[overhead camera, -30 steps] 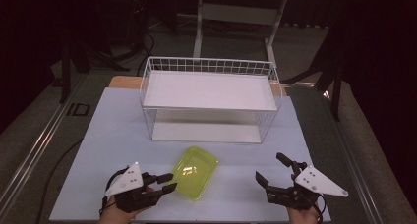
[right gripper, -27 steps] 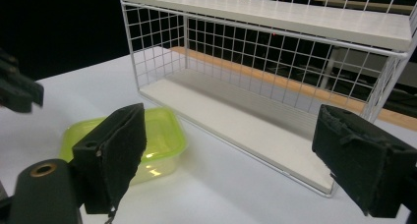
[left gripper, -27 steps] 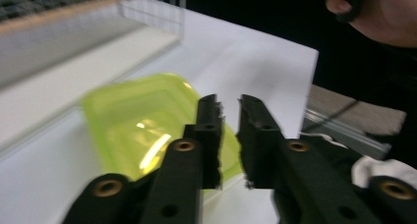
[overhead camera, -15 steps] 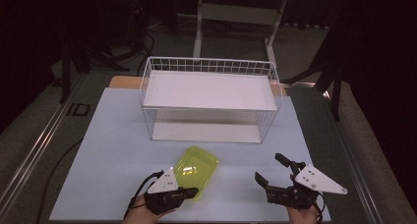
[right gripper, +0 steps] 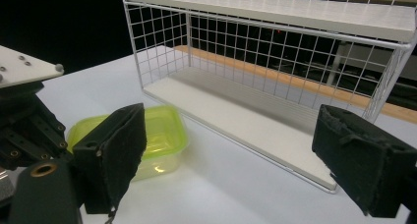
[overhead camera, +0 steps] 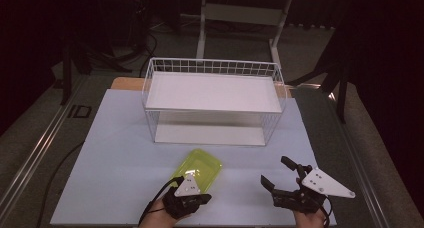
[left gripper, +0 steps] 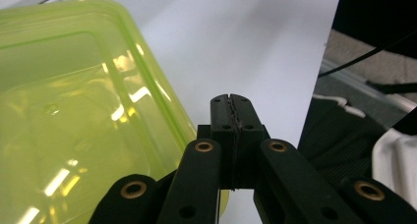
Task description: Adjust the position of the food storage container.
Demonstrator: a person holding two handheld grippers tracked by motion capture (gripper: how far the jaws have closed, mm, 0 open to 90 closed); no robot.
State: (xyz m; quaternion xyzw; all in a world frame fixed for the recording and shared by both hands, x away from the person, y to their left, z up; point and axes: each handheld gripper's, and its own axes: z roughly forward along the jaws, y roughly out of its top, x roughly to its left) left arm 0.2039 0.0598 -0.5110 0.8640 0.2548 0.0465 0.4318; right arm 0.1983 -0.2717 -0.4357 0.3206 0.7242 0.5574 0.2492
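Grippers at the yellow-green container

We saw the left gripper [overhead camera: 199,199] at the near edge of the white table [overhead camera: 115,138], its jaws pressed flat together with nothing between them. Its jaws had just been closing, and in the left gripper view the closed tips [left gripper: 231,106] lay over bare table just beside the rim of the yellow-green container [left gripper: 74,111], not around it. From the high view we placed that container [overhead camera: 199,167] on the table directly in front of the left gripper, its near corner under the gripper's grey plate, so we could not tell whether the two touched there.

We found the right gripper [overhead camera: 279,174] well to the right of the container, near the table's front edge, with its jaws spread wide and empty. In the right gripper view its two black pads [right gripper: 115,150] stood far apart, with the container [right gripper: 147,135] behind the left-hand pad.

We noted the white wire basket rack [overhead camera: 212,100] standing farther back on the table, apart from the container, with a white shelf on top and another at its base. In the right gripper view the rack [right gripper: 275,62] rose just behind the container.
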